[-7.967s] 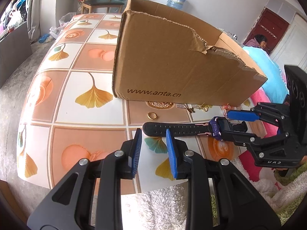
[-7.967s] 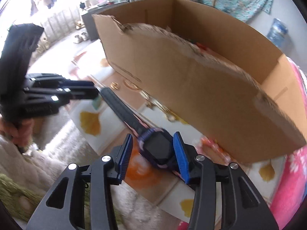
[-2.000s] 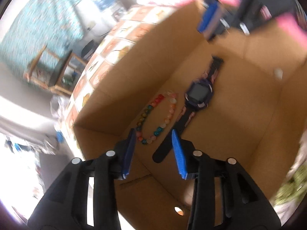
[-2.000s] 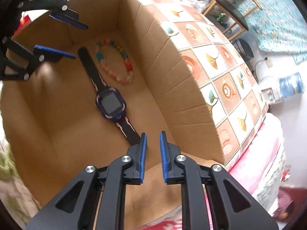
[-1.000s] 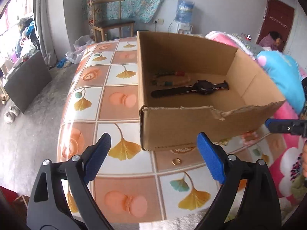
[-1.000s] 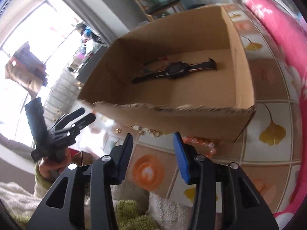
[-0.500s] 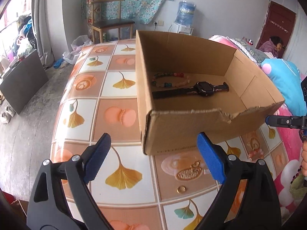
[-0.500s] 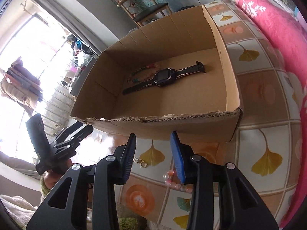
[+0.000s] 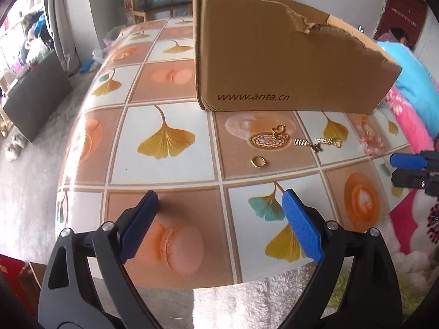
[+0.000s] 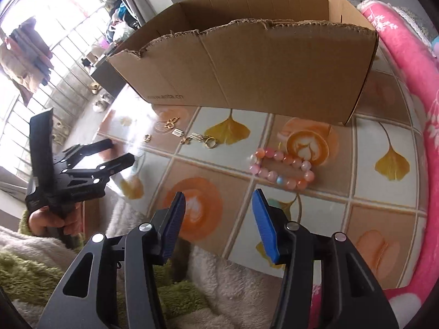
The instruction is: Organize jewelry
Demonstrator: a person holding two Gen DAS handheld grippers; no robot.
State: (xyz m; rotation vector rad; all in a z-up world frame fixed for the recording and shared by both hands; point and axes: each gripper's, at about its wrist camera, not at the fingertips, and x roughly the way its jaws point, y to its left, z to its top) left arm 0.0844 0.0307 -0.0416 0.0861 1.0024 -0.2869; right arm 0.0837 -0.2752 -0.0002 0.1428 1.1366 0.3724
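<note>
Your right gripper (image 10: 218, 219) hangs empty, jaws opening, short of the bead bracelet (image 10: 282, 168) on the worktop (image 10: 384, 194) before the box (image 10: 260, 76). Your left gripper (image 9: 219, 227) gapes empty near the ring (image 9: 258, 161). Close off-centre and the beads may roll or skid away.

Quick count: one torn brown cardboard box (image 9: 288, 60), one pink-and-peach beaded bracelet (image 10: 282, 168) and one plain gold ring (image 9: 258, 161). The gold chain-and-charm bits (image 9: 318, 142) are tangled, can't get a number — a handful. One round gold filigree pendant (image 9: 269, 139). Two blue-padded black grippers — left gripper (image 9: 219, 220), right gripper (image 10: 218, 220).
</note>
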